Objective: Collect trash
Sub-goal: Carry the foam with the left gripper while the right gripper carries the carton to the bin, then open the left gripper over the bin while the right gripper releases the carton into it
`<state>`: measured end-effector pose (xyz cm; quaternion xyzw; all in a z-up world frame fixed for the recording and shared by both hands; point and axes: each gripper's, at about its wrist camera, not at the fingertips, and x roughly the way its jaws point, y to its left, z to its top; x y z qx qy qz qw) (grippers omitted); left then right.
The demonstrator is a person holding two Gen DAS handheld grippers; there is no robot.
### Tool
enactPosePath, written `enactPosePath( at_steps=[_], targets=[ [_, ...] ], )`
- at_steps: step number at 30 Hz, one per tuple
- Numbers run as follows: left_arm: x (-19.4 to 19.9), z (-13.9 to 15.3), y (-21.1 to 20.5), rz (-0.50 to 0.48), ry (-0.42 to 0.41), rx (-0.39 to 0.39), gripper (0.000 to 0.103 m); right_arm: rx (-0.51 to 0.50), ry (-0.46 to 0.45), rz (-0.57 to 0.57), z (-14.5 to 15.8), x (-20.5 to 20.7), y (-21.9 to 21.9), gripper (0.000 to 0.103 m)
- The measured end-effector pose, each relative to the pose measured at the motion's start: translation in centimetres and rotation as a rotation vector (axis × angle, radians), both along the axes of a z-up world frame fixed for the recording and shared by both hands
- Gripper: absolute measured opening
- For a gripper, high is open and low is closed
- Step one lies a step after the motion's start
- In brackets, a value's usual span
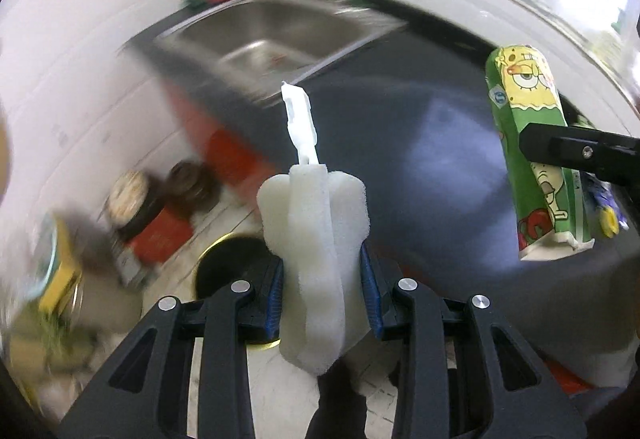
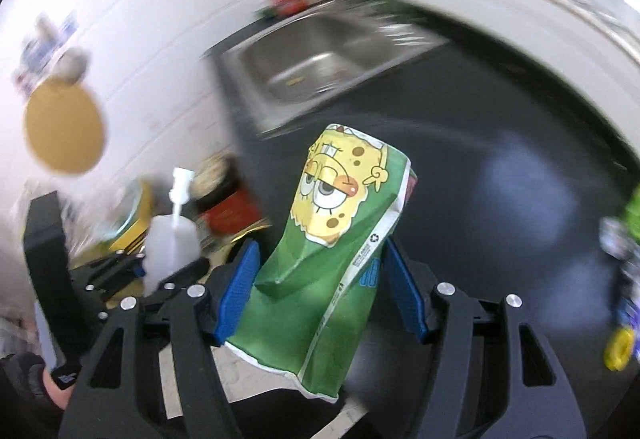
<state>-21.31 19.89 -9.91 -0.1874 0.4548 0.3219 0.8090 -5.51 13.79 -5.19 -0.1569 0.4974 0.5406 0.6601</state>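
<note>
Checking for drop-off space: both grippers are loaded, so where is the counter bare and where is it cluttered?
Bare: the dark countertop between the sink and the blurred colourful items at right. Crowded: the jars and containers at lower left, below the sink.

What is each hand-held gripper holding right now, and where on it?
Left hand-held gripper: white pump bottle, clamped across its body. Right hand-held gripper: crumpled green cartoon carton, gripped at its lower middle.

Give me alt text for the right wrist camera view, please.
The right gripper is shut on a crumpled green cartoon carton, its blue jaws pressing both sides. Behind lie a dark countertop and a steel sink, blurred; the left gripper holds a white pump bottle.
</note>
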Motion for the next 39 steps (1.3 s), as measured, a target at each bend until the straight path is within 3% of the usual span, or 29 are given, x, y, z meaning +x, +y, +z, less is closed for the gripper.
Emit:
enactPosePath(
  at_steps=[6,11,19,27,30,33,39],
  targets=[
    [-8.6,-3.0,3.8,0.163,0.008,-0.081,0.032,-0.033,0.086,0.199,-3.0,-7.9,7.6,0.063],
    [-11.6,-6.0,6.2,0.202,-0.007,-0.157,0.032,-0.098,0.070,0.265,-6.4,-12.0,11.5,0.063],
    [-12.1,-9.0,8.1,0.186,-0.024,-0.199,0.033,-0.189,0.010,0.298,-10.2,-13.6,14.6,0.064],
    [-12.1,-9.9,8.9,0.163,-0.028,-0.212,0.033,-0.213,-0.018,0.309,-11.3,-13.4,15.8,0.064],
    [-12.0,-10.2,9.2,0.153,-0.029,-0.210,0.041,-0.213,-0.032,0.312,-11.3,-13.6,16.4,0.066],
    [-12.0,-10.5,9.3,0.159,-0.033,-0.200,0.068,-0.217,-0.039,0.315,-11.5,-13.7,17.1,0.067],
    [-12.6,-11.0,10.0,0.201,-0.034,-0.192,0.071,-0.217,-0.037,0.312,-11.2,-13.3,17.9,0.070]
  ],
)
